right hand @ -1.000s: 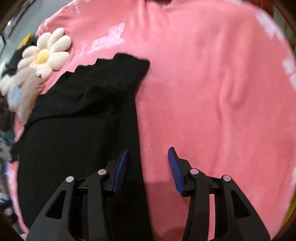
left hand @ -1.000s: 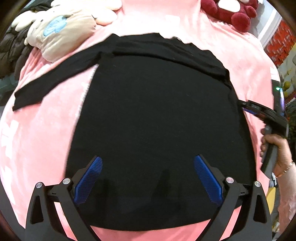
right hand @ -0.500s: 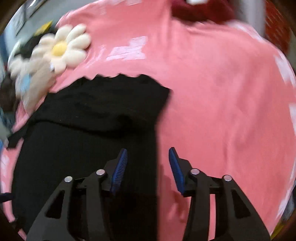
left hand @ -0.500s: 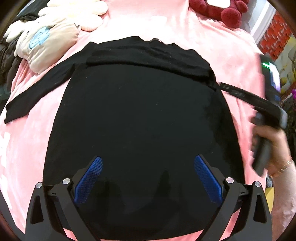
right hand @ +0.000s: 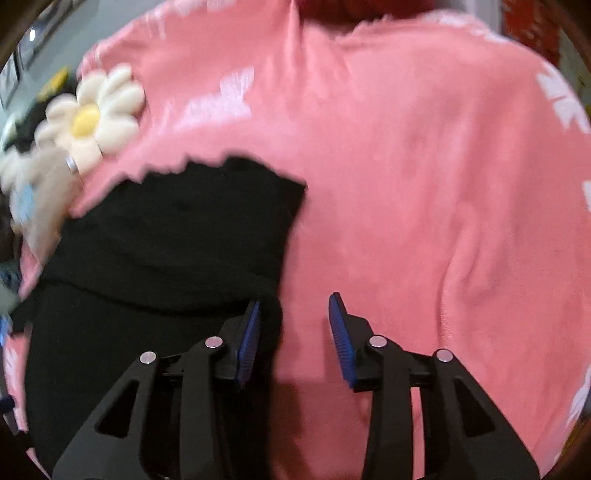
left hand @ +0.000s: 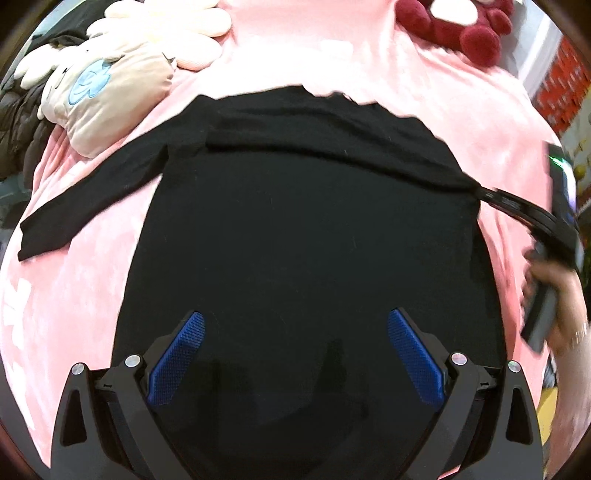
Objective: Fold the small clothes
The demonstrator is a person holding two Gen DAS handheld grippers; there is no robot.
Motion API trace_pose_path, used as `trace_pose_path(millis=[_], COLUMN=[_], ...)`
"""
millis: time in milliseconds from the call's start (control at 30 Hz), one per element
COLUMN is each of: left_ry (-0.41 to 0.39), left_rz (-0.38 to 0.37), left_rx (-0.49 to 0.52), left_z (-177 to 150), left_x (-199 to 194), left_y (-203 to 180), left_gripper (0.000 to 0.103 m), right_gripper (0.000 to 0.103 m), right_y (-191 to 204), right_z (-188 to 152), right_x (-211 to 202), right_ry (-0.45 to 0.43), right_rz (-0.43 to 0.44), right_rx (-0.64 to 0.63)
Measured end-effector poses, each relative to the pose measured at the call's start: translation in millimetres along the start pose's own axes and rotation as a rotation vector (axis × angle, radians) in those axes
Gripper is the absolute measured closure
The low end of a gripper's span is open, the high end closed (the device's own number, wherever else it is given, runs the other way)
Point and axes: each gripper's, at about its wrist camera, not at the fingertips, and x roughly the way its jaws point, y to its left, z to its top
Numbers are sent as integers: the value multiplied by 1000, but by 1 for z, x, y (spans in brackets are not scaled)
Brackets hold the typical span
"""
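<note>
Black garment spread on pink blanket; both tools over it.

Near: left tool (left hand: 295, 354) spread wide above the black garment (left hand: 303, 240), nothing between its pads; right tool (right hand: 295, 332) closing, garment's right edge in the gap, pads not yet pressing; one sleeve (left hand: 92, 199) trails left over the pink blanket (right hand: 424, 184); far: daisy plush (right hand: 90, 118), red plush (left hand: 461, 26); no containers visible.

Blurred black garment (right hand: 166, 251), perhaps between closing fingers (right hand: 251, 332)
</note>
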Motion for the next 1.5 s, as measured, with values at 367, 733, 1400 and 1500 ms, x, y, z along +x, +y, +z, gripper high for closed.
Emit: trace_pose_path(millis=[367, 733, 1400, 1500], left_ry=[-101, 32, 15, 7], left_rz=[56, 129, 101, 78], left_rx=[-66, -61, -28, -43], left_z=[147, 166, 144, 136], left_x=[51, 146, 136, 127], left_y=[11, 52, 57, 57], left_gripper=[5, 5, 5, 5], right_gripper=[90, 97, 96, 97], right_y=[12, 20, 56, 49], right_z=[64, 61, 87, 51], right_x=[104, 120, 89, 90], right_ry=[179, 196, 84, 159], right_rz=[3, -18, 43, -58], right_rx=[-91, -201, -156, -245])
